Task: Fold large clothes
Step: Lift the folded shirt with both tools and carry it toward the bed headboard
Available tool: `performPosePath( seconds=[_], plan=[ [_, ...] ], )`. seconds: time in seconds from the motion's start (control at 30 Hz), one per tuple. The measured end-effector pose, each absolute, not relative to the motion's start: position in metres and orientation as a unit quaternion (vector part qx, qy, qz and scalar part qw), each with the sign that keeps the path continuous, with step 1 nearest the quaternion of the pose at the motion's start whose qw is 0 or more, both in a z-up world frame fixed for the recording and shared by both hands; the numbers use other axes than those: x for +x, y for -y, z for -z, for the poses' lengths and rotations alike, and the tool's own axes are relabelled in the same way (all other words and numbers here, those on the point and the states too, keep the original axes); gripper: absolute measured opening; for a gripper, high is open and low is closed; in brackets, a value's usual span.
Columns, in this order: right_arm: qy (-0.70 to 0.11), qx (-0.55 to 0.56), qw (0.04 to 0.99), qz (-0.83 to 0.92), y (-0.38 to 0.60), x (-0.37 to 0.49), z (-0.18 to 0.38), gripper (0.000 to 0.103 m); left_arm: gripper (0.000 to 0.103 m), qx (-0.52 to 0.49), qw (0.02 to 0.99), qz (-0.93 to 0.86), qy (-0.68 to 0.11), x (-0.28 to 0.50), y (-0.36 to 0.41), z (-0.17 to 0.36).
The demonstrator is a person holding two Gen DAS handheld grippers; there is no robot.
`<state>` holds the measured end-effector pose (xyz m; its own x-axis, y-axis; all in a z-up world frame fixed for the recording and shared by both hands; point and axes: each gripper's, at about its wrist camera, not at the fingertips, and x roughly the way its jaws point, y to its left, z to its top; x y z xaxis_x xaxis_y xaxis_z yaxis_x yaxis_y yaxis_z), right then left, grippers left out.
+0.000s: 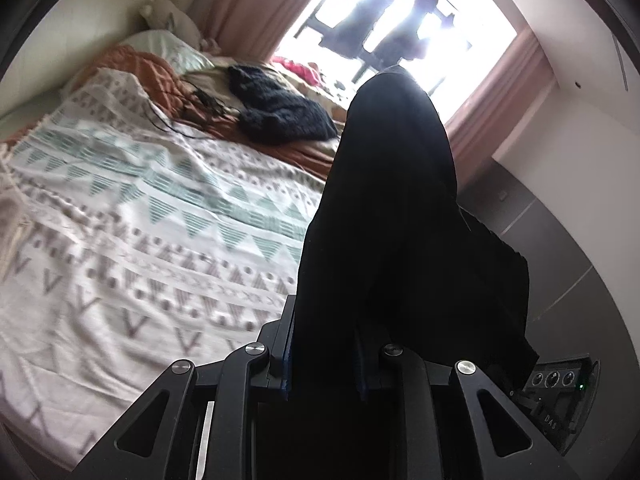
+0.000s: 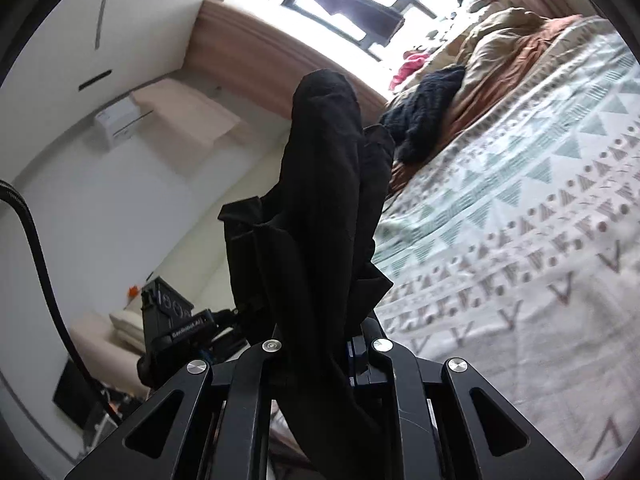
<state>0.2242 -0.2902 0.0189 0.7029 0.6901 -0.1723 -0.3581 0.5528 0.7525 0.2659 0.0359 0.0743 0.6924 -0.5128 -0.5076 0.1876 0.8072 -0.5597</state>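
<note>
Left gripper (image 1: 326, 354): jaws clamped on black garment (image 1: 384, 216), which rises bunched above the fingers. Right gripper (image 2: 320, 354): jaws likewise clamped on the same black garment (image 2: 320, 208), held off the patterned bedspread (image 1: 140, 220). Beyond the bedspread: dark knitted item (image 1: 276, 108), near rust-orange blanket (image 1: 148, 68).

A black garment (image 1: 384, 216) rises bunched and upright from between the left gripper (image 1: 326, 360) fingers; likewise it stands pinched in the right gripper (image 2: 320, 356), folds draping beside it.
</note>
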Motion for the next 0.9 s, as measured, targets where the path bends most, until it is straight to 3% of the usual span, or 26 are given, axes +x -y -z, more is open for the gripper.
performPosePath(
  seconds=[0.9],
  plan=[
    [-0.239, 0.312, 0.867, -0.307, 0.058, 0.231, -0.077, 0.014, 0.024, -0.274, 0.916, 0.095, -0.279, 0.22, -0.263, -0.11]
  ],
)
